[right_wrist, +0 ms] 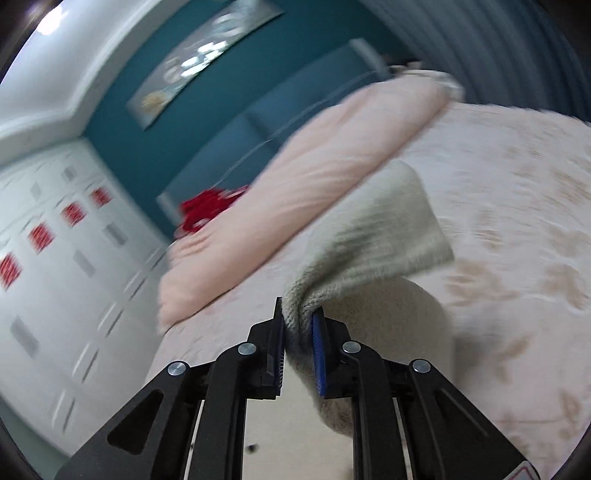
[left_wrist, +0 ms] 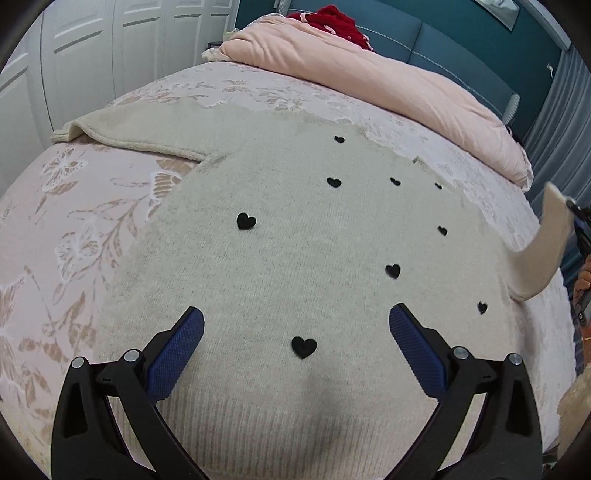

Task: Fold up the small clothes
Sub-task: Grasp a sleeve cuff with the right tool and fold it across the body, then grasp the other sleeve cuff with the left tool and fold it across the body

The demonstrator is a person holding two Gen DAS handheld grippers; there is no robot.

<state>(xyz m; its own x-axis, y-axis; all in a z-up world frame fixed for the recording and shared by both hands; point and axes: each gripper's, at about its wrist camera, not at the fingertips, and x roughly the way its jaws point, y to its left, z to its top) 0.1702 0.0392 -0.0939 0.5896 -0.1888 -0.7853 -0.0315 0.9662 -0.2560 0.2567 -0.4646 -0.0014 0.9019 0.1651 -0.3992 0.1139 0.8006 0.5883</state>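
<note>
A cream knit sweater (left_wrist: 295,258) with small black hearts lies spread flat on the bed. My left gripper (left_wrist: 295,321) is open and empty, hovering just above its lower front near the hem. The left sleeve (left_wrist: 140,136) lies stretched out to the far left. The right sleeve (left_wrist: 554,236) is lifted off the bed at the right edge. In the right wrist view, my right gripper (right_wrist: 298,317) is shut on that sleeve's cuff (right_wrist: 369,229) and holds it in the air; the view is blurred.
The sweater lies on a pink floral bedspread (left_wrist: 74,221). A folded pink duvet (left_wrist: 369,74) and a red garment (left_wrist: 332,18) sit at the far end by the teal headboard (left_wrist: 461,40). White wardrobe doors (left_wrist: 92,55) stand to the left.
</note>
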